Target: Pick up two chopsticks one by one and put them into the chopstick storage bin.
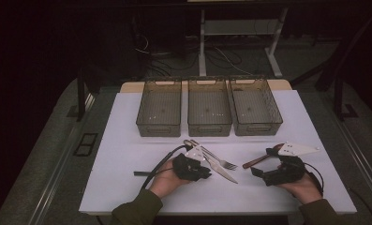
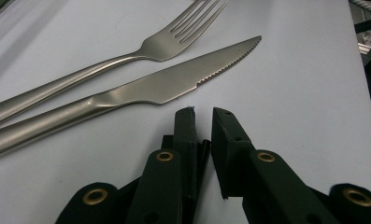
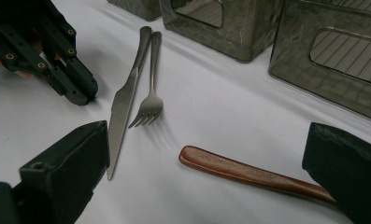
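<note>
A steel knife (image 1: 219,170) and a steel fork (image 1: 217,159) lie side by side at the middle of the white table (image 1: 127,154). My left gripper (image 1: 207,174) rests on the table just beside the knife blade (image 2: 183,81). Its jaws stand almost together with a thin slit and nothing between them. In the left gripper view the fork (image 2: 164,44) lies just beyond the knife. A brown wooden handle (image 3: 248,173) lies on the table to the right. My right gripper (image 3: 206,175) is open wide around the handle, pads not touching it.
Three empty smoky plastic bins (image 1: 158,127) (image 1: 209,127) (image 1: 258,126) stand in a row behind the cutlery. A dark strip (image 1: 140,173) lies left of my left hand. The table's front edge is close under both hands.
</note>
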Demonstrator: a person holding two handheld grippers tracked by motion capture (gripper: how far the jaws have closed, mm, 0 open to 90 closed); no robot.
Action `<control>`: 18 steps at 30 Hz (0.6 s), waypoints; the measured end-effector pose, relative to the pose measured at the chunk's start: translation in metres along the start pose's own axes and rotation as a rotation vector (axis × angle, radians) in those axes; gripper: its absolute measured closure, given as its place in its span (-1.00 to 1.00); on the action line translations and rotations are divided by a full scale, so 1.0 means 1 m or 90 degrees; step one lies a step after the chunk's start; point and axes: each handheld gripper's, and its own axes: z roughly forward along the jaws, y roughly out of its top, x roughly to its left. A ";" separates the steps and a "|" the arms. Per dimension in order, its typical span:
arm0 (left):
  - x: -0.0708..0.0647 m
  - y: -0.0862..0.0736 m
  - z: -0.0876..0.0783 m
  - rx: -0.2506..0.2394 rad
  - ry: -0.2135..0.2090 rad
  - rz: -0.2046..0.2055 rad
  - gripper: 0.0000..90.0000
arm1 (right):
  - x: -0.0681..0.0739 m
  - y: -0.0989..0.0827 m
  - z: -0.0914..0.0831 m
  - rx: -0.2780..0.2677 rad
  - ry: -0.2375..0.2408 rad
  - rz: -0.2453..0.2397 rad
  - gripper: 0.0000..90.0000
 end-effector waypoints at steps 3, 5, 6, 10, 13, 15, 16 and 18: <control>0.000 0.000 0.000 0.001 -0.001 0.002 0.77 | 0.000 0.000 0.000 -0.001 0.001 -0.001 -0.99; 0.003 0.000 -0.001 -0.002 0.001 -0.001 0.81 | 0.000 0.000 0.000 -0.001 0.000 0.000 -0.99; 0.005 0.000 -0.001 -0.005 0.002 0.000 0.82 | 0.000 0.000 0.000 0.000 0.000 0.001 -0.99; 0.012 -0.001 -0.001 -0.013 0.010 -0.023 0.82 | -0.001 0.000 0.000 -0.002 0.001 0.004 -0.99; 0.017 -0.001 -0.002 -0.010 0.025 -0.026 0.83 | -0.001 0.000 0.001 0.000 0.001 0.003 -0.99; 0.022 -0.002 -0.002 -0.017 0.022 -0.037 0.85 | -0.002 0.000 0.001 0.000 0.001 0.005 -0.99; 0.023 -0.002 -0.002 -0.020 0.022 -0.038 0.85 | -0.002 -0.001 0.000 -0.001 0.000 0.006 -0.99; 0.025 -0.001 -0.003 -0.013 0.029 -0.032 0.85 | -0.003 -0.003 0.001 0.002 0.000 0.010 -0.99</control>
